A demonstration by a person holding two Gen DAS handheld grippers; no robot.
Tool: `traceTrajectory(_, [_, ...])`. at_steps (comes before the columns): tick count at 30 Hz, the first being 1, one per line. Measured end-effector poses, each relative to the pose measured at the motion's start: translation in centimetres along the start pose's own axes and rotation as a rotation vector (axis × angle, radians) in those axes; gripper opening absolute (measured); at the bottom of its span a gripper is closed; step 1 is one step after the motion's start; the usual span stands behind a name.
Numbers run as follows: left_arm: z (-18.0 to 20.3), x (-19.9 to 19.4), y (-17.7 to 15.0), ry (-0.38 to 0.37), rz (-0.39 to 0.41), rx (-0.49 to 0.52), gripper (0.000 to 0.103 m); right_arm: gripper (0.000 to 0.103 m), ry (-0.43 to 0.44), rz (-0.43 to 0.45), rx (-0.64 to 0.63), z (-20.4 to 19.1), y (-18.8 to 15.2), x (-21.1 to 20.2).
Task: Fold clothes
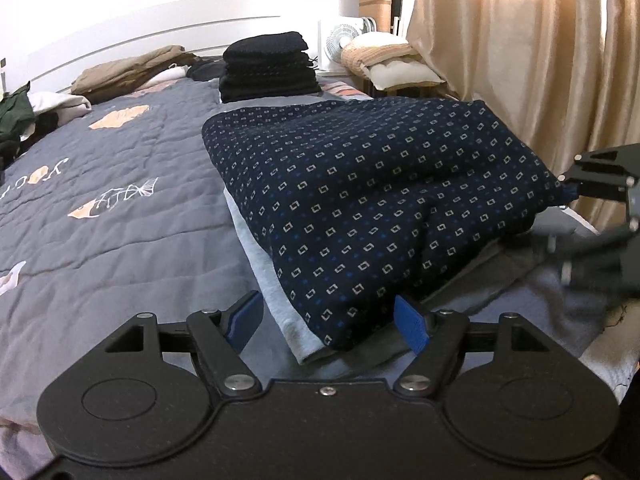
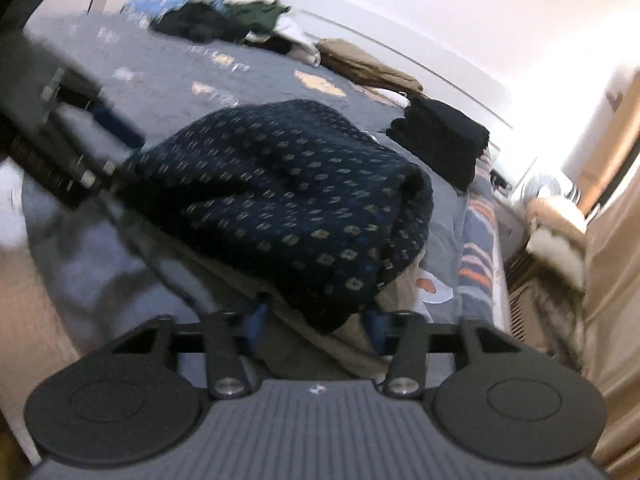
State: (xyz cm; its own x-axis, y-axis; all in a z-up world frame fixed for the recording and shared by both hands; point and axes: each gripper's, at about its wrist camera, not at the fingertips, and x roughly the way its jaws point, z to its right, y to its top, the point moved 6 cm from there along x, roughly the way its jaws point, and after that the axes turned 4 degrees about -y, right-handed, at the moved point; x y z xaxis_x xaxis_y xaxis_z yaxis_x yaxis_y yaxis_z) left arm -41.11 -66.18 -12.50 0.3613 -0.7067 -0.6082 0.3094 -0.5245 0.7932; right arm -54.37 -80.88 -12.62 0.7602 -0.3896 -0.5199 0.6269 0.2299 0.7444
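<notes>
A folded navy garment with small square dots (image 1: 380,200) (image 2: 288,200) lies on a light blue garment (image 1: 272,292) and a grey one, on the grey quilt (image 1: 100,220). My left gripper (image 1: 330,324) is open. The stack's near corner sits between its blue fingers, the right one touching the navy cloth and the left one clear of it. At the stack's other corner my right gripper (image 2: 318,320) is shut on the navy cloth and the pale layer under it. That view is blurred. Its black frame (image 1: 600,176) shows at the right edge of the left wrist view.
A stack of black folded clothes (image 1: 266,68) (image 2: 444,140) stands behind the navy one. Tan trousers (image 1: 132,72) and loose clothes (image 1: 16,120) lie along the headboard side. A fan (image 1: 340,44), cushions (image 1: 396,64) and a beige curtain (image 1: 520,60) flank the bed's right edge.
</notes>
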Motion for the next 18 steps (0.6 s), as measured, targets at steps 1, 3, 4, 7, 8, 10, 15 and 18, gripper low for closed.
traceTrajectory(1, [0.0, 0.1, -0.1, 0.002, -0.003, 0.0, 0.071, 0.021, -0.001, 0.005, 0.023, 0.5, 0.1, 0.0])
traceTrajectory(3, [-0.1, 0.2, -0.2, 0.006, -0.011, 0.002, 0.071, 0.017, -0.011, 0.019, 0.043, 1.1, 0.1, -0.2])
traceTrajectory(4, [0.0, 0.2, -0.3, 0.008, -0.016, 0.005, 0.071, 0.016, -0.025, 0.03, 0.019, 1.0, 0.1, -0.4])
traceTrajectory(7, [0.3, 0.1, -0.5, -0.007, -0.018, 0.021, 0.057, 0.014, -0.079, 0.076, -0.066, 0.7, 0.3, -1.2])
traceTrajectory(8, [0.4, 0.1, -0.5, -0.013, -0.017, 0.03, 0.044, 0.014, -0.099, 0.092, -0.094, 0.7, 0.4, -1.4])
traceTrajectory(10, [0.4, 0.0, -0.5, -0.022, -0.01, 0.029, 0.034, 0.013, -0.129, 0.116, -0.14, 0.7, 0.5, -1.8])
traceTrajectory(15, [0.0, -0.4, -0.2, -0.05, 0.013, -0.007, 0.02, 0.011, -0.14, -0.003, -0.155, 1.3, -1.4, 0.0])
traceTrajectory(18, [-0.2, -0.7, 0.1, -0.048, 0.03, -0.014, 0.019, 0.011, -0.108, -0.084, -0.019, 3.0, -2.3, 1.0])
